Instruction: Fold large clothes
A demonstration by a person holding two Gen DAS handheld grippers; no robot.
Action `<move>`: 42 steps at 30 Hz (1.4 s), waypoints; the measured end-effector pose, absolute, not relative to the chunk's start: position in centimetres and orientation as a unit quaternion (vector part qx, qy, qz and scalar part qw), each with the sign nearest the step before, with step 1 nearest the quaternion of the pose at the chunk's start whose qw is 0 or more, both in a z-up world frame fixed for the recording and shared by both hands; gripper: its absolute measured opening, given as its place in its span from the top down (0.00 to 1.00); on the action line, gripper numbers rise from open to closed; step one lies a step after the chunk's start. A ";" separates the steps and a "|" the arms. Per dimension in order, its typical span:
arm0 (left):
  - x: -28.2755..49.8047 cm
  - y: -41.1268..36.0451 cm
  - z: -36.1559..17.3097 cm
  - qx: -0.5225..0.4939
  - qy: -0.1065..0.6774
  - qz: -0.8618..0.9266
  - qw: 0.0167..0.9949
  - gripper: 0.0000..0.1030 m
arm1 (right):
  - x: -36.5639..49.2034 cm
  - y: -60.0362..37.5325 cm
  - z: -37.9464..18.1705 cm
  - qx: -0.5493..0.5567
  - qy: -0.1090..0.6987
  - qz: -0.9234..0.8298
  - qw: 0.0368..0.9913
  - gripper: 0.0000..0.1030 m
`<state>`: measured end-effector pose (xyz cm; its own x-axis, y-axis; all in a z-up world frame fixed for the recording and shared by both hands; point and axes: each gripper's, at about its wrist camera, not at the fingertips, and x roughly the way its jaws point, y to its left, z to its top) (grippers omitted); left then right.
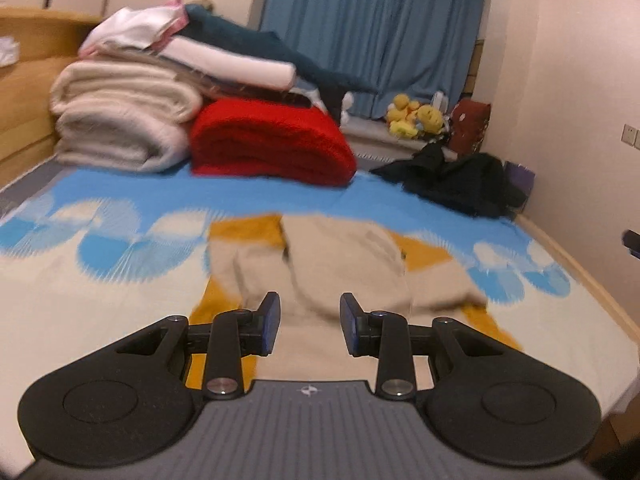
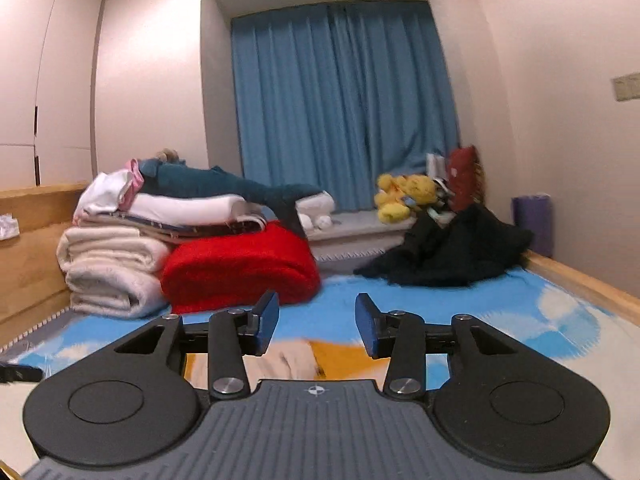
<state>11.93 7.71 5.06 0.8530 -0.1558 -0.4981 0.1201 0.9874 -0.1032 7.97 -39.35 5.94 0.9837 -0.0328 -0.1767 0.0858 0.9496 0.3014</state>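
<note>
A: Where's the garment?
B: Beige-and-mustard garment lies spread on the bed, dead ahead at 12 o'clock of the left hand-held gripper. Fabric runs under and between its blue pads. Touching or just above it, can't tell.

A: Left hand-held gripper's state?
B: Jaws apart, a wide gap, nothing pinched.

A: Right one?
B: Right hand-held gripper also spread wide, gripping nothing. It sits higher; the garment only peeks out low between its fingers, about 6 o'clock of the pads, blurred.

A: Edges?
B: Left view: the garment's far edge ends on the blue band of the bedsheet. Mustard parts stick out at 10 and 2 o'clock and run down both sides at 7 and 4 o'clock. Wooden bed edge curves along 3 o'clock, wall just behind it.

A: Room around it?
B: Open sheet at 9 o'clock and 3 o'clock of the garment. Beyond it, red blanket at 12 o'clock and cream blanket at 11, more folded clothes stacked on top. Black clothes heap at 1 o'clock, near the wall. All well apart from the garment. Blue curtain and yellow plush toys farther back.
</note>
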 end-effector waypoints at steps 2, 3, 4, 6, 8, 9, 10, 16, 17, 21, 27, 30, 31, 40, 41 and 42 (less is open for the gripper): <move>7.8 8.3 3.1 -0.037 0.283 -0.058 0.957 0.65 | 4.2 -39.8 4.7 0.163 0.100 -0.052 0.980 0.57; 6.3 8.4 2.2 -0.035 0.296 -0.049 0.953 0.66 | 2.3 -40.0 3.9 0.168 0.106 -0.067 0.978 0.57; 4.9 8.5 1.4 -0.036 0.312 -0.037 0.949 0.68 | 0.8 -40.2 3.3 0.170 0.111 -0.081 0.976 0.57; 2.9 9.0 0.7 -0.046 0.326 -0.023 0.944 0.71 | -2.4 -40.6 2.1 0.168 0.119 -0.111 0.972 0.57; 1.6 9.3 1.1 -0.049 0.327 -0.013 0.944 0.71 | -4.9 -40.8 0.9 0.163 0.125 -0.131 0.970 0.57; 1.3 9.5 1.4 -0.048 0.324 -0.010 0.945 0.71 | -5.4 -40.9 0.5 0.165 0.144 -0.140 0.966 0.57; 0.9 9.7 1.9 -0.049 0.317 -0.007 0.947 0.71 | -5.5 -41.2 0.8 0.180 0.159 -0.142 0.960 0.57; 2.0 10.6 -0.5 -0.045 0.315 0.011 0.948 0.71 | -5.6 -41.3 -1.1 0.156 0.154 -0.134 0.967 0.58; 3.0 11.2 -1.3 -0.048 0.323 0.013 0.945 0.71 | -5.5 -41.7 -2.5 0.170 0.168 -0.132 0.962 0.58; 6.4 13.3 -4.4 -0.090 0.369 0.051 0.923 0.72 | -1.4 -42.4 -6.2 0.199 0.234 -0.133 0.942 0.59; 8.9 17.2 -7.3 -0.158 0.421 0.118 0.885 0.72 | 3.2 -42.9 -10.2 0.212 0.335 -0.132 0.908 0.59; 9.4 18.4 -8.3 -0.176 0.440 0.136 0.870 0.69 | 4.3 -43.5 -12.1 0.233 0.369 -0.145 0.888 0.59; 9.6 18.7 -8.7 -0.179 0.446 0.137 0.866 0.69 | 4.4 -43.8 -12.8 0.240 0.380 -0.149 0.881 0.59; 10.5 19.1 -11.1 -0.152 0.475 0.152 0.853 0.67 | 5.1 -43.6 -16.1 0.256 0.438 -0.157 0.847 0.59; 10.5 18.9 -11.1 -0.143 0.475 0.151 0.855 0.67 | 5.1 -43.4 -16.2 0.254 0.441 -0.157 0.847 0.59; 10.5 18.6 -11.1 -0.130 0.476 0.149 0.857 0.67 | 5.3 -43.4 -16.4 0.252 0.443 -0.156 0.846 0.59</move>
<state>10.47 18.55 -11.13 0.5016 0.1323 -0.8549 -0.3796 0.9217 -0.0801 5.25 -43.35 -16.35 0.5578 -0.0409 -0.8290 0.4882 0.8239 0.2878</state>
